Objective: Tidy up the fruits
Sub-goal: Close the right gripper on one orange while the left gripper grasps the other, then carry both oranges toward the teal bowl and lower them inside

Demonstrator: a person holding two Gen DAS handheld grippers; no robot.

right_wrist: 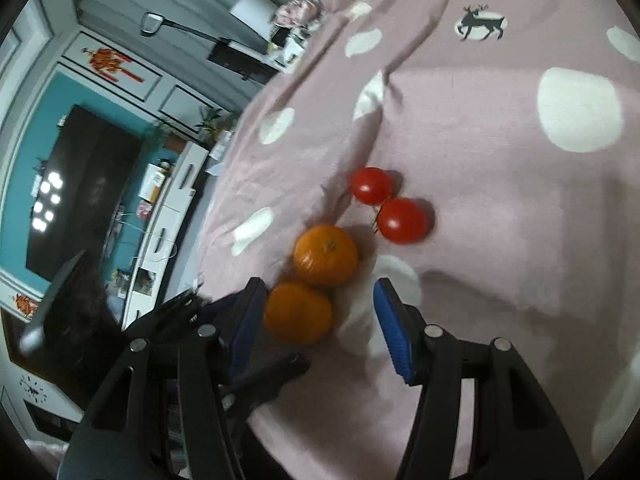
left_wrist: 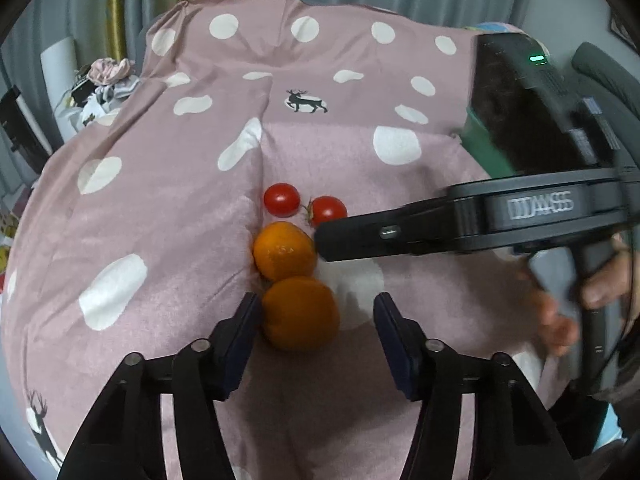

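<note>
Fruit lies in a small cluster on a pink cloth [left_wrist: 160, 208] with white dots: two oranges touching each other and two tomatoes just behind them. The near orange [left_wrist: 300, 312] sits between the spread fingers of the left gripper [left_wrist: 318, 312], its side against the left pad while the right pad stands clear, so nothing is grasped. The far orange [left_wrist: 284, 250] touches it. Both tomatoes [left_wrist: 282, 199] lie side by side. The right gripper [right_wrist: 320, 304] comes in from the right, fingers apart and holding nothing; a hand [left_wrist: 560, 320] grips its handle
</note>
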